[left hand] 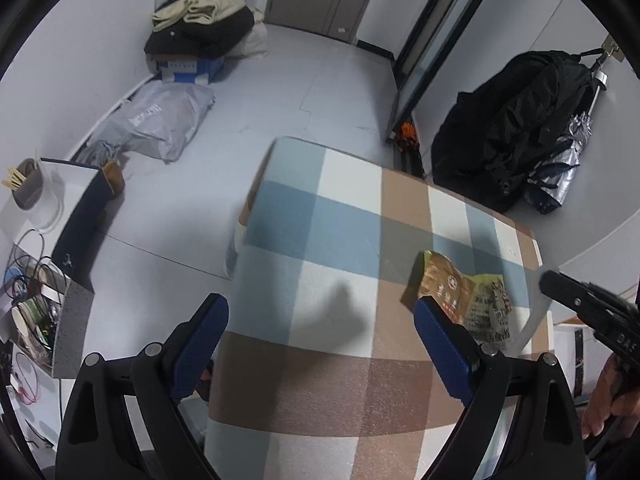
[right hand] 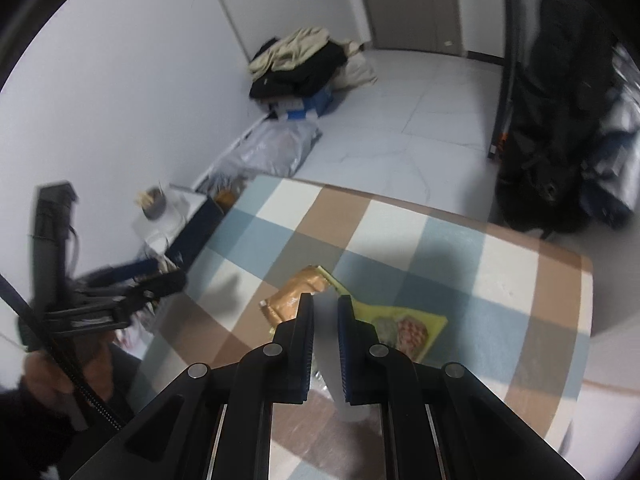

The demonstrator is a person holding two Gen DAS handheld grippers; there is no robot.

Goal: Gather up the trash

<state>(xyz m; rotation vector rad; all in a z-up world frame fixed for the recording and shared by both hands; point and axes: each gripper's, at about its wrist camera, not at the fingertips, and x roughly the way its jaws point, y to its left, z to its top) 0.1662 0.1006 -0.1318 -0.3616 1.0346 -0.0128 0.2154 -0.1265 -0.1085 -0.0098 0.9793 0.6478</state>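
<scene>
A crumpled gold and yellow snack wrapper (left hand: 466,292) lies on the checked table (left hand: 340,240), near its right edge. My left gripper (left hand: 320,316) is open and empty above the table, its right finger just beside the wrapper. In the right wrist view the wrapper (right hand: 400,320) lies just beyond my right gripper (right hand: 325,308), whose jaws are shut on a pale, blurred translucent object (right hand: 332,352); what it is cannot be told. The right gripper also shows at the right edge of the left wrist view (left hand: 576,300).
A black backpack (left hand: 516,128) hangs past the table's far right corner. A clothes pile on a blue box (left hand: 200,28) and a grey plastic bag (left hand: 160,120) lie by the far wall. A cluttered shelf with a cup (left hand: 28,188) and cables stands left.
</scene>
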